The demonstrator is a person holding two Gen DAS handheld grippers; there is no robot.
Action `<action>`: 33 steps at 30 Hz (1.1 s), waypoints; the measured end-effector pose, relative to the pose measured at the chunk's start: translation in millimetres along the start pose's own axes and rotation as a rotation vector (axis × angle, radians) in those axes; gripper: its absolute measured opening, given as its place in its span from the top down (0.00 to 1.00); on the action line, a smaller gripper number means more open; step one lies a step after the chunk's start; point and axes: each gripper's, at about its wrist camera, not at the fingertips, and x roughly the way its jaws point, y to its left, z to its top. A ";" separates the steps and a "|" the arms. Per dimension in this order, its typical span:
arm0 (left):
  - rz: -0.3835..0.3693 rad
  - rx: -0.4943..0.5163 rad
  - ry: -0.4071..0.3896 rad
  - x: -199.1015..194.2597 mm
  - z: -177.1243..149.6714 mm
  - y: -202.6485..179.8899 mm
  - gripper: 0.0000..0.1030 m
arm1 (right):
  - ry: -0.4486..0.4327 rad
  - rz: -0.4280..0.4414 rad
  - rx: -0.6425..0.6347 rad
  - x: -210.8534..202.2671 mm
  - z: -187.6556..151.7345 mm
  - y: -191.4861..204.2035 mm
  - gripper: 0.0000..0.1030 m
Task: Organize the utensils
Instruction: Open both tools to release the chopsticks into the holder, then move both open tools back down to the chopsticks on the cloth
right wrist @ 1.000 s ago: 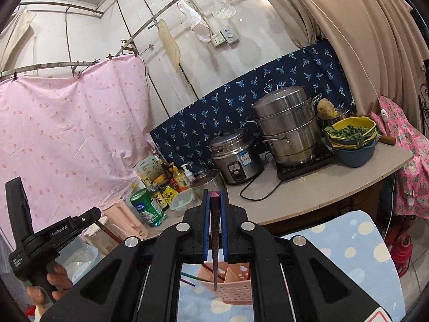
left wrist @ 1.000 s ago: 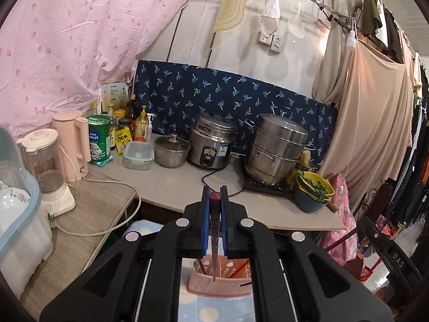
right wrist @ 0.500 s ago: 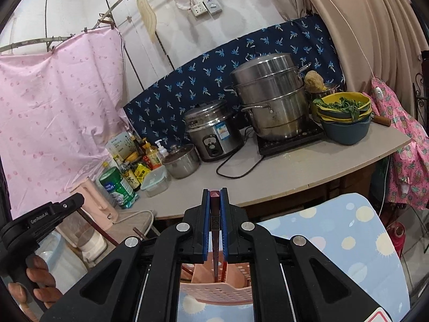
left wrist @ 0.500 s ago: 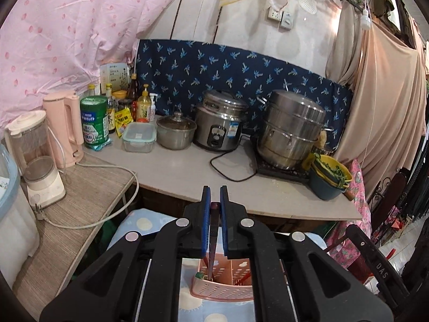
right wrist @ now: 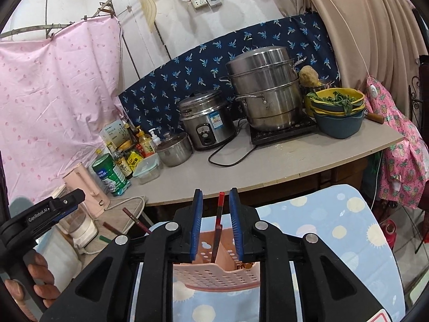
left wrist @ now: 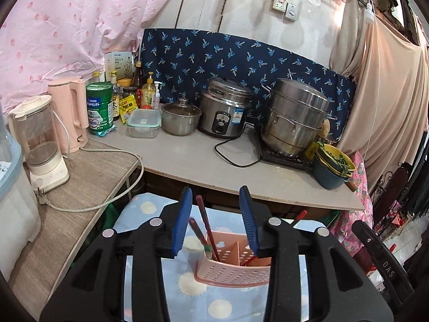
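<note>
Behind the blue dotted cloth [left wrist: 150, 276], a grey counter [left wrist: 203, 166] carries a rice cooker [left wrist: 224, 115], steamer pot [left wrist: 295, 116] and green tin [left wrist: 99, 108]. Both grippers, left [left wrist: 215, 222] and right [right wrist: 215, 226], were clamped on chopsticks earlier; now their jaws stand parted, and the chopsticks [left wrist: 207, 230] stand loose in the pink holder [left wrist: 233, 267]. "GenRobot.AI" marks the left gripper.

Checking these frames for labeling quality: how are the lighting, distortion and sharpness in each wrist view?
Left wrist view: even daylight, a bright patch on the wall top right; strong fisheye bending of the counter edge; the pink utensil caddy is sharp. Right wrist view: same soft light, dark vignette corners, a curved pink curtain, no motion blur.
</note>
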 end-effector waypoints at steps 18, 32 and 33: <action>0.034 0.120 0.094 -80.9 -108.6 0.9 0.45 | 0.078 0.022 -0.038 -101.7 -97.3 2.5 0.72; 0.038 0.104 0.258 -111.9 -217.0 21.2 0.45 | 0.233 -0.041 -0.144 -153.4 -209.6 4.7 0.72; 0.037 0.106 0.271 -113.1 -224.6 22.4 0.45 | 0.247 -0.039 -0.145 -155.5 -217.5 4.1 0.72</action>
